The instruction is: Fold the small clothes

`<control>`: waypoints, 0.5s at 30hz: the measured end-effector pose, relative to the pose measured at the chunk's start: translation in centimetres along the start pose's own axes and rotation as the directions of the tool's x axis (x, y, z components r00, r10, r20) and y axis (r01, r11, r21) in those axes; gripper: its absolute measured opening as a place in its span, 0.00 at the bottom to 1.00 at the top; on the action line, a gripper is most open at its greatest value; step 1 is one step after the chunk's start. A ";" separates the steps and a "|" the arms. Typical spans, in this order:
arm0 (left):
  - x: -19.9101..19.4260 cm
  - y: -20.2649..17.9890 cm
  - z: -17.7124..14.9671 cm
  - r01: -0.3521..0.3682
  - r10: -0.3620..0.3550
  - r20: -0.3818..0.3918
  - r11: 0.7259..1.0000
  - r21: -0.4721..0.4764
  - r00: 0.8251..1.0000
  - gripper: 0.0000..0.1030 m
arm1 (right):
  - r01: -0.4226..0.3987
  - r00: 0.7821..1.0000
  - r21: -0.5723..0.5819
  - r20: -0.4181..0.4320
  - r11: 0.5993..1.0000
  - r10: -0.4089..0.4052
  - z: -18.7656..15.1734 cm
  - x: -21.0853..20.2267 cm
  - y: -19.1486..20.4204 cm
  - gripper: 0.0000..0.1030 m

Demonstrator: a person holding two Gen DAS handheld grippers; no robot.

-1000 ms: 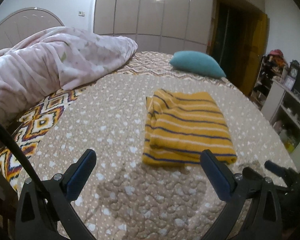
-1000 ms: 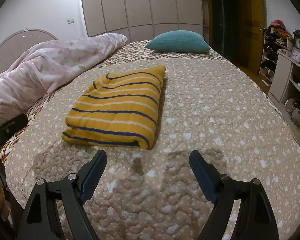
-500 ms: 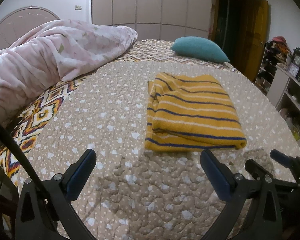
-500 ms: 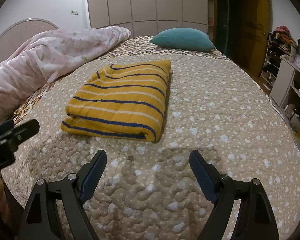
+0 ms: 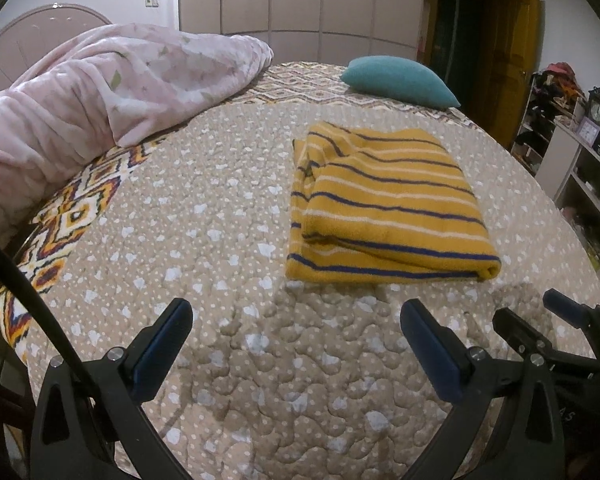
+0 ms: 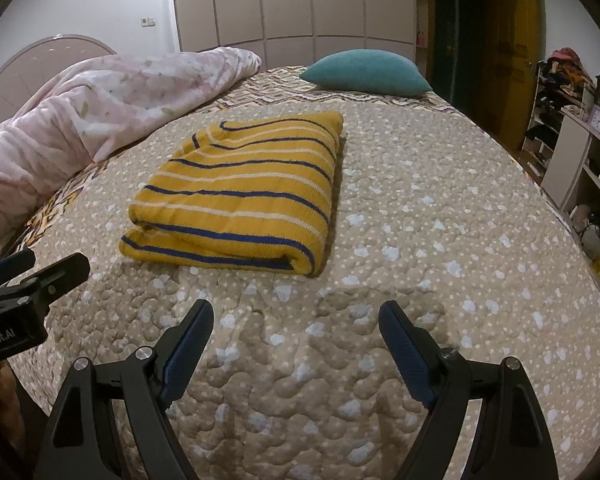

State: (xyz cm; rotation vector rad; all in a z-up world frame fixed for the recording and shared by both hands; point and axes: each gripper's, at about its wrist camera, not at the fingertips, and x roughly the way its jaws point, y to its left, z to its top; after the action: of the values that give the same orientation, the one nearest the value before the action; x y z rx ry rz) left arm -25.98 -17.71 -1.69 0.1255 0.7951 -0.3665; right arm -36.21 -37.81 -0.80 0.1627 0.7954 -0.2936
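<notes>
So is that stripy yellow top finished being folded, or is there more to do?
It looks done: the yellow striped sweater lies folded in a neat rectangle on the quilted bedspread. Nothing is in hand; the left hand-held gripper and right hand-held gripper are both open and empty, short of it. No other clothes to fold are visible.

Open quilt [image 6: 440, 216] around folded garment [image 6: 236, 196]

The left gripper [image 5: 296, 320] is hovering wide open over the quilted bedspread [image 5: 228, 208]; the folded yellow striped garment [image 5: 380, 208] is lying at one o'clock; the right gripper [image 5: 540, 320] is showing at four o'clock.
</notes>
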 end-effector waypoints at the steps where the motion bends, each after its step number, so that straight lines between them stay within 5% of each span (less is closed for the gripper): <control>1: 0.1 0.0 0.0 0.001 -0.001 -0.005 1.000 -0.001 1.000 1.00 | 0.001 1.000 -0.001 -0.001 1.000 -0.001 0.0 0.0 0.0 0.86; 15: 0.9 0.1 -0.5 0.001 -0.001 -0.038 1.000 -0.011 0.999 1.00 | -0.001 1.000 0.002 -0.013 1.000 0.001 -0.4 0.5 0.1 0.86</control>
State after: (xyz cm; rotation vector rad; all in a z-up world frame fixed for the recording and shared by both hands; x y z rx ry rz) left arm -25.71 -17.75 -2.69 0.1218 0.8346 -0.3616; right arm -36.11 -37.73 -1.38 0.1667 0.8077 -0.2925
